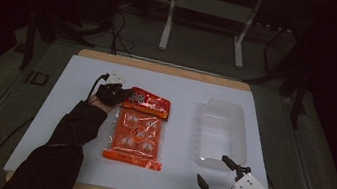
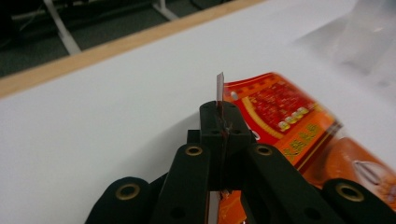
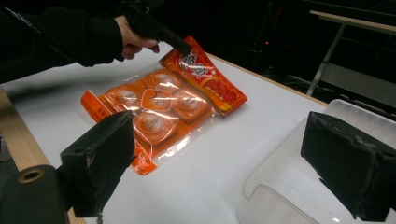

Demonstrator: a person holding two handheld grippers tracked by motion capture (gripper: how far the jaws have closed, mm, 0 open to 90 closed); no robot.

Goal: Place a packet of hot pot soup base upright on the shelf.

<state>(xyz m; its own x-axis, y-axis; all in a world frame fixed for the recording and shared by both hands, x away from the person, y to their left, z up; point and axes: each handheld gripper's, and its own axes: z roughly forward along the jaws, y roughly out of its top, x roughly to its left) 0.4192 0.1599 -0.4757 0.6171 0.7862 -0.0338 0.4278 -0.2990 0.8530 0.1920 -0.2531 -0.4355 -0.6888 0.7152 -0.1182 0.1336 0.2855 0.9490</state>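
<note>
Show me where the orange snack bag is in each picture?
High view: the orange plastic snack bag lies flat at the middle of the white table, its top corner in the left claw.
Left gripper view: right of centre, its edge pinched between the shut jaws.
Right gripper view: upper left of centre.
Shared landmark: the clear plastic tray, right of the bag.

table (image 1: 183,84): white top, wooden edge | on it: orange snack bag (image 1: 138,133), clear plastic tray (image 1: 221,132)
</note>
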